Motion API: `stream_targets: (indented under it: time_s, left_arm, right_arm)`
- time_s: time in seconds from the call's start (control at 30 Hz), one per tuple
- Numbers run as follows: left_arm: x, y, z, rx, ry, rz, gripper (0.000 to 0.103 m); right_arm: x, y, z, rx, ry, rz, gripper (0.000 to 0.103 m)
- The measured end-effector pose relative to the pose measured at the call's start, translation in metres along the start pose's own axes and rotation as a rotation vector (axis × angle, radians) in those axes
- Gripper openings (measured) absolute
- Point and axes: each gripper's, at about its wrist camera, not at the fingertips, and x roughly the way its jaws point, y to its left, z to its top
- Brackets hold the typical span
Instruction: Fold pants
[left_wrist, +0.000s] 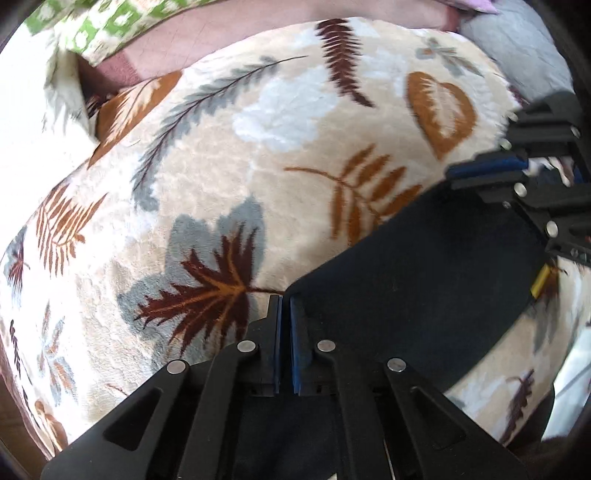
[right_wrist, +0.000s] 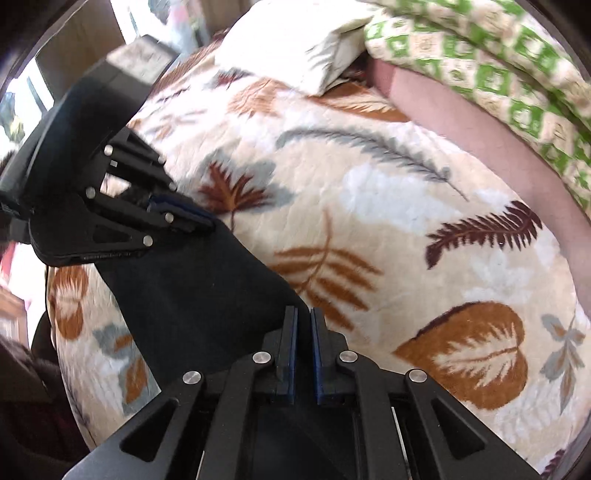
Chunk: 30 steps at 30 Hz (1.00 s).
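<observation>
Plush cream blanket (left_wrist: 229, 177) printed with brown, rust and grey leaves covers the bed and fills most of both views. Along its far edge runs a dusty-pink sheet (right_wrist: 461, 122), with a green-and-cream patterned quilt (right_wrist: 498, 62) heaped beyond it and a cream pillow (right_wrist: 295, 48) lying just beside the quilt. Bright window light shows at the left edge of the right wrist view.

Stretched across the blanket between the two tools are the dark pants (left_wrist: 424, 277), a black panel of cloth with one straight edge pulled taut. The left gripper (left_wrist: 285, 306) has its blue-padded fingers drawn nearly together on one corner of that edge, the fabric pinched between them. The right gripper (right_wrist: 303, 317) is likewise closed down on the other corner, only a thin gap showing between its pads.
</observation>
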Motion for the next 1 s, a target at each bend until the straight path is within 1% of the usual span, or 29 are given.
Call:
stream_targets:
  time_s: [0.07, 0.13, 0.23, 0.27, 0.3, 0.33, 0.37, 0.4, 0.43, 0.47, 0.5, 0.53, 0.57, 0.6, 0.63, 0.7, 0.73, 0.77, 0.83, 0.9, 0.93, 1.0]
  left_arm:
    - [0.011, 0.005, 0.003, -0.02, 0.02, -0.007, 0.003]
    - [0.024, 0.001, 0.003, -0.019, 0.045, -0.007, 0.003]
    - [0.025, -0.003, -0.002, -0.024, 0.057, -0.014, 0.003]
    - [0.023, 0.0, -0.002, -0.047, 0.061, -0.034, 0.004]
    - [0.019, 0.008, -0.003, -0.081, 0.065, -0.061, 0.004]
    - [0.012, 0.016, -0.005, -0.116, 0.066, -0.105, 0.004]
    - [0.004, 0.025, -0.008, -0.149, 0.062, -0.138, 0.004]
    - [-0.004, 0.034, -0.011, -0.179, 0.052, -0.142, 0.004]
    - [-0.015, 0.042, -0.016, -0.207, 0.039, -0.139, 0.004]
    - [-0.026, 0.05, -0.021, -0.229, 0.025, -0.145, 0.004]
    - [-0.036, 0.058, -0.028, -0.257, 0.011, -0.157, 0.004]
    - [-0.045, 0.064, -0.038, -0.294, -0.003, -0.172, 0.004]
    - [-0.057, 0.066, -0.045, -0.324, -0.023, -0.189, 0.004]
    - [-0.067, 0.061, -0.052, -0.339, -0.039, -0.205, 0.004]
    - [-0.074, 0.045, -0.051, -0.344, -0.042, -0.211, 0.005]
    - [-0.086, 0.013, -0.05, -0.34, -0.036, -0.244, 0.011]
    - [-0.088, -0.007, -0.052, -0.338, -0.03, -0.279, 0.021]
    - [-0.09, -0.027, -0.053, -0.334, -0.023, -0.323, 0.034]
    - [-0.085, -0.079, -0.055, -0.332, 0.004, -0.418, 0.044]
    - [-0.079, -0.128, -0.053, -0.33, 0.031, -0.512, 0.044]
    - [-0.072, -0.158, -0.05, -0.332, 0.048, -0.576, 0.044]
    - [-0.063, -0.2, -0.043, -0.349, 0.075, -0.641, 0.044]
  right_arm:
    - [0.009, -0.003, 0.001, 0.027, 0.004, -0.005, 0.006]
    - [0.021, -0.006, -0.002, 0.043, 0.02, -0.013, 0.007]
    - [0.038, -0.008, -0.009, 0.065, 0.051, -0.031, 0.01]
    - [0.042, -0.009, -0.012, 0.079, 0.07, -0.025, 0.014]
    - [0.044, -0.009, -0.013, 0.09, 0.075, -0.042, 0.018]
    - [0.04, -0.009, -0.012, 0.106, 0.065, -0.054, 0.018]
    - [0.034, -0.01, -0.011, 0.13, 0.051, -0.054, 0.018]
    - [0.024, -0.011, -0.009, 0.16, 0.028, -0.055, 0.019]
    - [0.003, -0.012, -0.011, 0.205, -0.022, -0.057, 0.02]
    - [-0.016, -0.012, -0.017, 0.238, -0.058, -0.058, 0.025]
    - [-0.034, -0.013, -0.023, 0.274, -0.094, -0.055, 0.034]
    - [-0.058, -0.014, -0.034, 0.317, -0.14, -0.048, 0.038]
    - [-0.082, -0.014, -0.046, 0.356, -0.187, -0.045, 0.047]
    - [-0.103, -0.013, -0.06, 0.39, -0.226, -0.052, 0.055]
    - [-0.13, -0.013, -0.083, 0.442, -0.27, -0.069, 0.057]
    - [-0.163, -0.015, -0.115, 0.518, -0.319, -0.093, 0.065]
    - [-0.178, -0.016, -0.138, 0.566, -0.336, -0.106, 0.066]
    - [-0.189, -0.018, -0.155, 0.615, -0.344, -0.126, 0.066]
    - [-0.207, -0.02, -0.198, 0.718, -0.342, -0.168, 0.066]
    - [-0.221, -0.031, -0.248, 0.856, -0.347, -0.201, 0.066]
    - [-0.225, -0.036, -0.271, 0.926, -0.354, -0.202, 0.068]
    - [-0.232, -0.048, -0.309, 1.028, -0.379, -0.177, 0.068]
